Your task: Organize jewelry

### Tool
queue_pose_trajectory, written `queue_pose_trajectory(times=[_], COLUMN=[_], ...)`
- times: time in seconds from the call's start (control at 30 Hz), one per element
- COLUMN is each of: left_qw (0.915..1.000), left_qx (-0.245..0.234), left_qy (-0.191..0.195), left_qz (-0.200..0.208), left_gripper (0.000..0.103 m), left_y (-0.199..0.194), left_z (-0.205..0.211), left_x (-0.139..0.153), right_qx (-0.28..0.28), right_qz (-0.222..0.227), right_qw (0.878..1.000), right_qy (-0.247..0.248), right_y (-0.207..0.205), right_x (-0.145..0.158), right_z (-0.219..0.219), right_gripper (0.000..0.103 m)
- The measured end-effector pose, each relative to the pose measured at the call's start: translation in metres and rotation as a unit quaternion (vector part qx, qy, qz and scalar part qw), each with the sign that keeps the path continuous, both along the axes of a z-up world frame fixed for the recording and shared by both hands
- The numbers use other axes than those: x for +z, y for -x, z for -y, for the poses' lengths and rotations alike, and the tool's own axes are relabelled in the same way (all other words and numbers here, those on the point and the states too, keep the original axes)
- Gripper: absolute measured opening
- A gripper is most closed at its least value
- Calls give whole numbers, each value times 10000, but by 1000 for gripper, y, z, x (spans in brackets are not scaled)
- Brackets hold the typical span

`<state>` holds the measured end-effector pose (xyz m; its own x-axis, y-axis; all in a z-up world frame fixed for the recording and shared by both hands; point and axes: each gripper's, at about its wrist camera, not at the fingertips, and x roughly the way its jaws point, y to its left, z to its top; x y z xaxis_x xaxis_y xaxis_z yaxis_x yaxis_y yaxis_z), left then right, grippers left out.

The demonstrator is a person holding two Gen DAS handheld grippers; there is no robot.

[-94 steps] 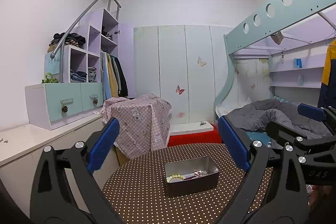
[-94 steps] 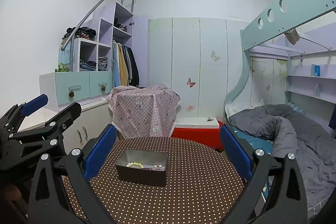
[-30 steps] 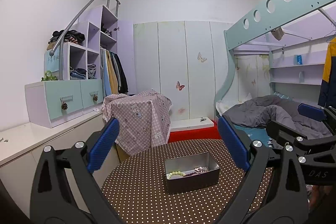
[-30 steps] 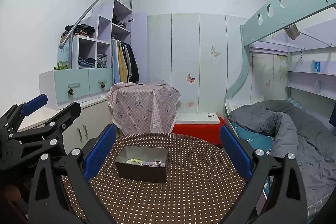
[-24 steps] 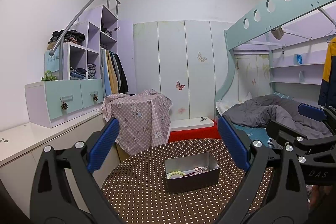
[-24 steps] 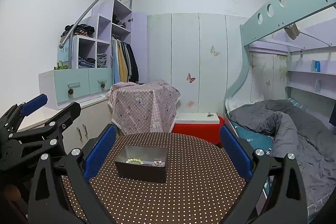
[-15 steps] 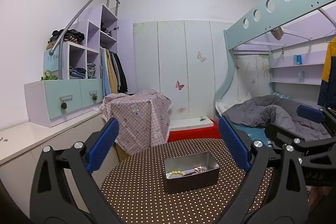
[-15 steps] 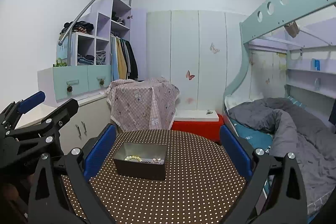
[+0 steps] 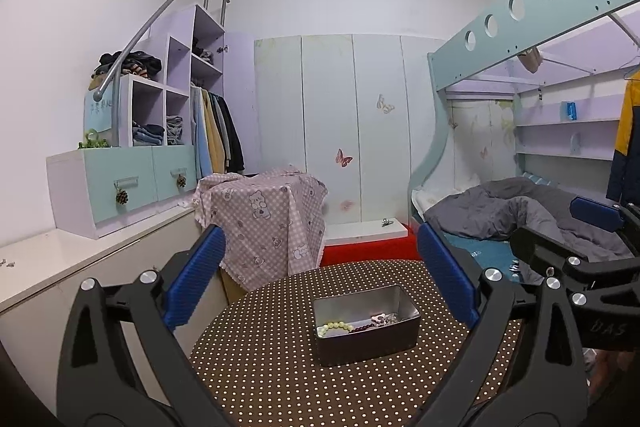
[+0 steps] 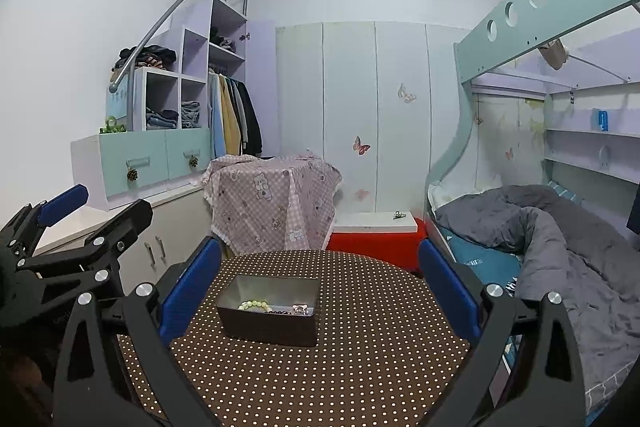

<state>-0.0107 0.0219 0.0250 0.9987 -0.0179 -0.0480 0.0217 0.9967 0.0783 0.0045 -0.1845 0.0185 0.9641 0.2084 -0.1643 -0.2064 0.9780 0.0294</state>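
Note:
A grey metal tin (image 9: 366, 341) stands on a round table with a brown polka-dot cloth (image 9: 264, 367). In the tin lie a pale green bead bracelet (image 9: 335, 326), a dark bead string and a small pink piece. The tin also shows in the right wrist view (image 10: 272, 323), with the bracelet (image 10: 255, 304) inside. My left gripper (image 9: 320, 279) is open and empty, held above and before the tin. My right gripper (image 10: 320, 279) is open and empty, to the right of the left one. Each gripper shows at the edge of the other's view.
Behind the table stands a box under a pink checked cloth (image 9: 264, 223) and a red and white low chest (image 9: 366, 247). A white counter with teal drawers (image 9: 120, 187) runs along the left. A bunk bed with a grey duvet (image 10: 552, 227) is at the right.
Both grippers have tilted down a little and the right one has eased closer, so the table and tin sit slightly higher in view. The jaws stay open. The tin has not moved.

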Motion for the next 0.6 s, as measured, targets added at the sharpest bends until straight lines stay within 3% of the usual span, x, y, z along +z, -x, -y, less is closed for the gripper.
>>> queue_pose_trajectory(times=[0.33,0.6], left_qw=[9999,9974], left_qx=[-11,-53], left_qy=[-7,-19], left_qz=[-170,-720], left_gripper=[95,95], left_y=[-16,-43], left_z=[-6,-9], left_x=[-4,-19], right_qx=[-8,33], right_qz=[-129,-499], right_qw=[9999,9987], right_qy=[23,-31], right_y=[-8,-29], right_x=[-3,-19], right_z=[-2,-3], right_gripper=[95,95])
